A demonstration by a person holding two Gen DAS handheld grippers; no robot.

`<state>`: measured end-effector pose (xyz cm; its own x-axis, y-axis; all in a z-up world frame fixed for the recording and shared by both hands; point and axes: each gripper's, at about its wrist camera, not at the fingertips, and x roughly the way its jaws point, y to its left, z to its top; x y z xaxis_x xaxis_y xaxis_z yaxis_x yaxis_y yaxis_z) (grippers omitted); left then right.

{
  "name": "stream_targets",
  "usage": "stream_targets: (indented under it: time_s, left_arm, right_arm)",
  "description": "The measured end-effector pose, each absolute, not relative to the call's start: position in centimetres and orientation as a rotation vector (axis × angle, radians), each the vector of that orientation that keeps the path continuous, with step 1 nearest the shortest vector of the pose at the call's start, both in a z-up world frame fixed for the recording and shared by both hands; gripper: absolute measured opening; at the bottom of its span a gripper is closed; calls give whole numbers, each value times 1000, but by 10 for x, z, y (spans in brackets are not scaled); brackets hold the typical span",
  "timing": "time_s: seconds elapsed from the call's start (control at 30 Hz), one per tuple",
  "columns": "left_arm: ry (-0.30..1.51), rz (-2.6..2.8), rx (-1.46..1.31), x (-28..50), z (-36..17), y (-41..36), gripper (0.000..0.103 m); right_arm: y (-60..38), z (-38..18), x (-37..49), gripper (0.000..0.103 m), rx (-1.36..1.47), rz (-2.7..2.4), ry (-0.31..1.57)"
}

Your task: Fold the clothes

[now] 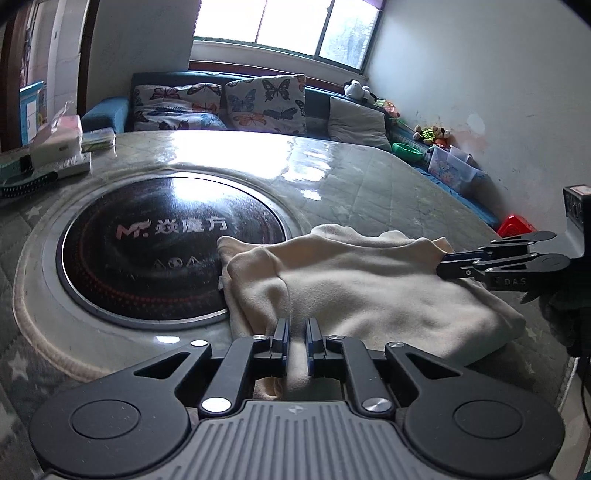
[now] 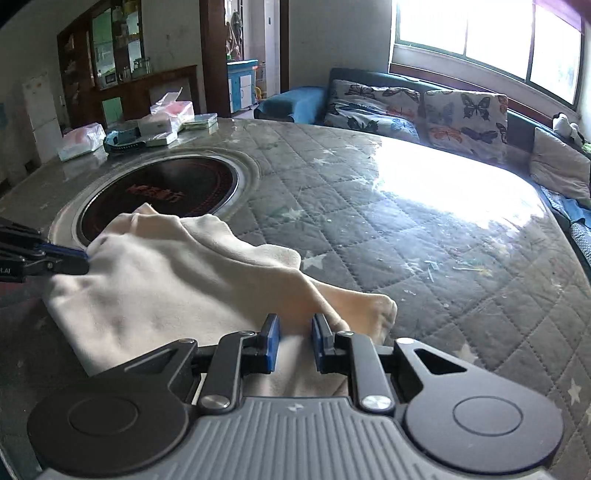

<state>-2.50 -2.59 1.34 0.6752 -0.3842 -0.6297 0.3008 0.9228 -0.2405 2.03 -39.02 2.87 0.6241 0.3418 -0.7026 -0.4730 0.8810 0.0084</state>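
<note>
My left claw (image 1: pixel 296 338) is clamped on a raised ridge of the cream garment (image 1: pixel 362 280), the cloth pinched between both fingers at its near edge. My right claw (image 2: pixel 294 341) has cloth bunched between its blue pads (image 2: pixel 271 343) as well, gripping the garment's other end; a narrow strip of fabric fills the gap. Just under each claw the cloth runs beneath the gripper body, so I cannot see where its near hem ends.

The garment lies folded on the quilted desk (image 2: pixel 406 229), stretched between my two claws, its long axis running from one claw to the other. From my left claw it spreads ahead and to the right; from my right claw it spreads ahead and to the left. I cannot tell which end is the collar or whether sleeves are tucked inside.

Beyond my left claw, the garment's far corner overlaps the rim of the round black cooktop (image 1: pixel 155 243) set into the desk. Further off, boxes and packets (image 2: pixel 166 118) crowd the far left edge, hard to identify. Behind the desk stands a sofa with butterfly cushions (image 1: pixel 266 101), and the window (image 1: pixel 284 22) above it is blown out by glare.
</note>
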Motion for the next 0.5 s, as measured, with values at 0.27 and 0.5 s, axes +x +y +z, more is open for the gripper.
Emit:
stream_targets:
  time_s: [0.27,0.5]
  left_arm:
    - [745,-420,-178,-55,12,-39,12]
    - [721,-413,-147,-50,27,-39,14]
  right_arm:
    - [-398,29,3,17,-233,473,757]
    - [-392,44,-14,17,-261,493,723]
